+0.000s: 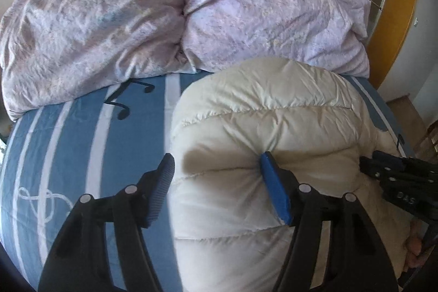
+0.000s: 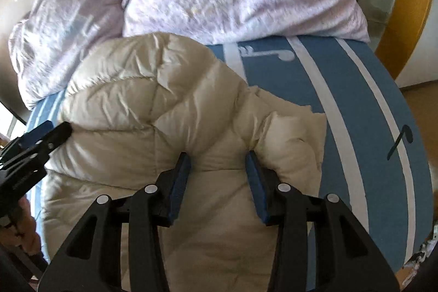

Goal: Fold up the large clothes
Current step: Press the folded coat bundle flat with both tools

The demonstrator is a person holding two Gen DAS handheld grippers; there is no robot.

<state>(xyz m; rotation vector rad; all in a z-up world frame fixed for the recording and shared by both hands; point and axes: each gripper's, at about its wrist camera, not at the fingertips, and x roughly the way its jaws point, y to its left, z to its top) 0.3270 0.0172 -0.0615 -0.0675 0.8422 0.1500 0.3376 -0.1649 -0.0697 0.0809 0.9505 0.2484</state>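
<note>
Jacket, cream and quilted, lies bunched on the blue striped bedsheet, its length running away toward the lilac duvet. Left gripper gapes wide across its edge; right gripper stands part open, fabric between the pads.

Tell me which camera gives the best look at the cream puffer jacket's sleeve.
The right wrist view: the cream puffer jacket shows its sleeve lying out over the blue striped bedsheet, with the folded body beside it. The left wrist view shows only the jacket's rounded quilted bulk, with no sleeve to make out.
</note>
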